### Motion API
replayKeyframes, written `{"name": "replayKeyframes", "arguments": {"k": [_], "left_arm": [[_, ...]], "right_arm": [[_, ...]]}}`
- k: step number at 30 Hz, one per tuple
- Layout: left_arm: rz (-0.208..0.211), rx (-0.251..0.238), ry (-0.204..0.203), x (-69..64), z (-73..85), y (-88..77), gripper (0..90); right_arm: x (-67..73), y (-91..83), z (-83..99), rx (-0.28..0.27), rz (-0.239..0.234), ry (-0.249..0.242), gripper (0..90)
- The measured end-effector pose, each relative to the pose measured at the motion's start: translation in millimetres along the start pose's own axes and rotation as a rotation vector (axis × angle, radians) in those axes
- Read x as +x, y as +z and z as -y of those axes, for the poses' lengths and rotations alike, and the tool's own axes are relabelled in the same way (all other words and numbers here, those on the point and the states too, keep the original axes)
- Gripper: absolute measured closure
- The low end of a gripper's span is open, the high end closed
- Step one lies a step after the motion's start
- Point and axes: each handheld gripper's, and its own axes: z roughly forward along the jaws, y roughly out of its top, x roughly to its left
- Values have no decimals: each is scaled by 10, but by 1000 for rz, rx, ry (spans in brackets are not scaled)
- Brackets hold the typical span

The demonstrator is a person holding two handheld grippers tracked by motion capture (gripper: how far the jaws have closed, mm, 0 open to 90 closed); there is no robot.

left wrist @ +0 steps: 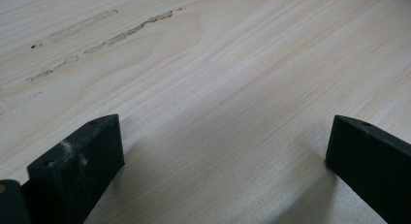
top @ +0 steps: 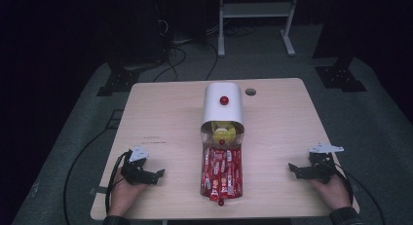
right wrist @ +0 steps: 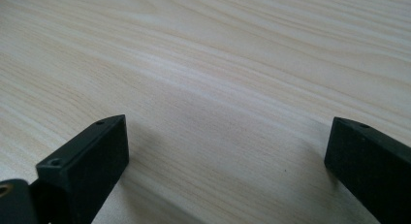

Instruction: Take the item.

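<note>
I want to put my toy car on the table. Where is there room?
Bare wood lies between the left gripper and the red packets, and again between the packets and the right gripper. Both far corners beside the white container are free too. The middle strip is crowded.

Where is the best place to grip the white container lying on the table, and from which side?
Probably across the rounded white body of the white container, jaws coming from above, one on each long side. It lies on its side, open mouth toward the person, red packets spilling out.
</note>
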Motion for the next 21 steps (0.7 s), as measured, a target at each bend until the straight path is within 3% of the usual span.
{"name": "replayKeyframes", "arguments": {"k": [21], "left_arm": [[6,12,2,-29,-26,-12,0]], "right_arm": [[0,0,0,0,0,0,14]]}}
